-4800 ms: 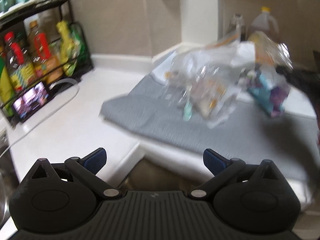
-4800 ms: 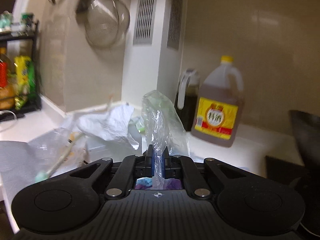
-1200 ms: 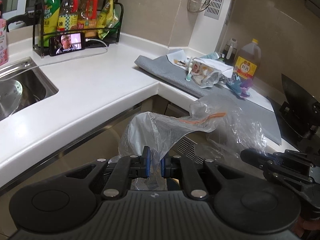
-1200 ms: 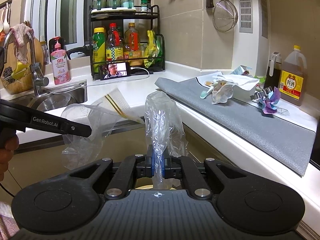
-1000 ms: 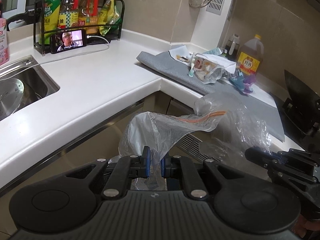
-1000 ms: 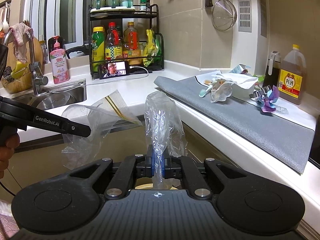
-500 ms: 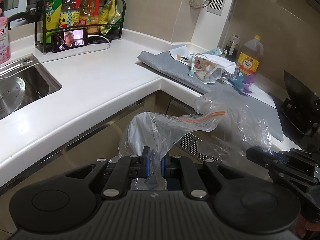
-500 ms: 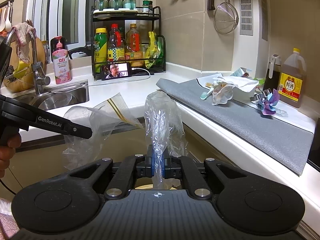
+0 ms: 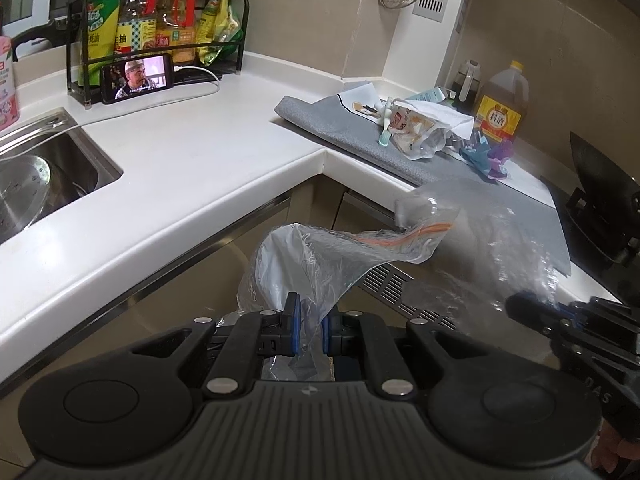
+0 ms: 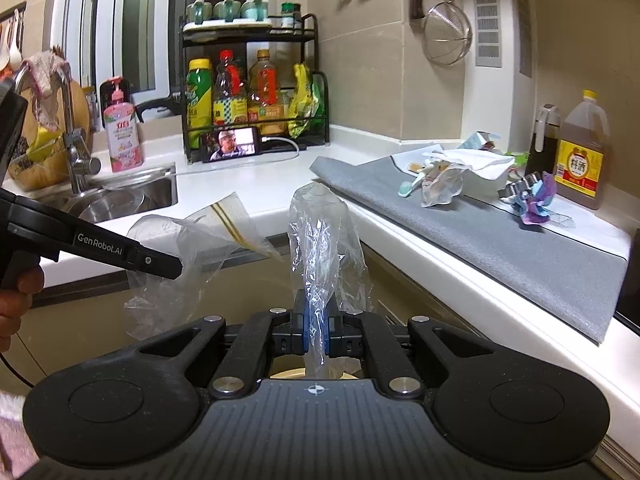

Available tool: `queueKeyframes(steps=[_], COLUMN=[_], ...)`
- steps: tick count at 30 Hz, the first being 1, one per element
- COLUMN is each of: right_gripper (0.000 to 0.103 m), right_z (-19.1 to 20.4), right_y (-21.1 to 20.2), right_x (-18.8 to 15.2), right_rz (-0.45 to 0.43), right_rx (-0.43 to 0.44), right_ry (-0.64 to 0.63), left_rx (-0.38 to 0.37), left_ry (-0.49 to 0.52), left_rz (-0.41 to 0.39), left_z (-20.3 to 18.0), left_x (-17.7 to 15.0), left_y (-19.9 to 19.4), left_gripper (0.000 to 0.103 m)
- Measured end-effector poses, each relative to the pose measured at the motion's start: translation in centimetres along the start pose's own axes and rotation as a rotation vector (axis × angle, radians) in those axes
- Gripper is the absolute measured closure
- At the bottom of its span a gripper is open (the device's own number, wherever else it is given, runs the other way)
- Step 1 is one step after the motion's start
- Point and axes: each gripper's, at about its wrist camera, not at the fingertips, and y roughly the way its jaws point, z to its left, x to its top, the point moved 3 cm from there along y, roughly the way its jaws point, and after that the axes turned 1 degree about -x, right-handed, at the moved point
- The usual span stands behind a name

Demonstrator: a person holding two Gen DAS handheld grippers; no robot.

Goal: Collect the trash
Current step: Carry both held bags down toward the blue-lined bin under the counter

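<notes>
Both tools pinch clear plastic below the worktop's (image 9: 208, 184) edge, the left tool (image 9: 307, 334) gripping a zip bag (image 9: 340, 252), the right tool (image 10: 316, 330) a crumpled film (image 10: 320, 248), with remaining trash (image 10: 444, 180) ahead, up-right, nearer the right tool.

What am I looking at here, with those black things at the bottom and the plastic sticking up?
No robot: a person holds a hand-held gripper in each hand, each with a camera looking along its two fingers. One picture is from the left gripper, the other from the right gripper. Each is shut on a clear plastic bag: the left bag has an orange strip, the right bag stands up crumpled. Both hang in front of the white counter. On the grey mat more trash waits: a toothbrush, a crumpled wrapper and a purple scrap.
</notes>
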Motion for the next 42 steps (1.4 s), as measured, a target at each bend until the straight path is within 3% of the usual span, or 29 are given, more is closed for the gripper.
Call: queueKeyframes(steps=[14, 22, 28, 42], right_gripper=[0.096, 0.096, 0.096, 0.096], right_z=[-4.4, -3.9, -2.9, -1.0], right_y=[-5.2, -5.8, -5.6, 1.3], right_x=[-3.4, -2.9, -2.3, -1.3], right_rz=[-0.043, -0.042, -0.016, 0.136], right_rx=[-0.101, -0.127, -0.147, 0.032], right_ry=[0.135, 0.170, 0.163, 0.038], left_rx=[-0.034, -0.070, -0.119, -0.057], left_ry=[0.088, 0.160, 0.169, 0.079], left_rz=[0.066, 0.110, 0.093, 0.133], left_z=[-2.7, -3.5, -3.0, -1.0], left_x=[3.0, 4.1, 4.1, 0.2], left_y=[1.9, 3.5, 4.1, 5.9], left_gripper=[0.092, 0.092, 0.092, 0.092])
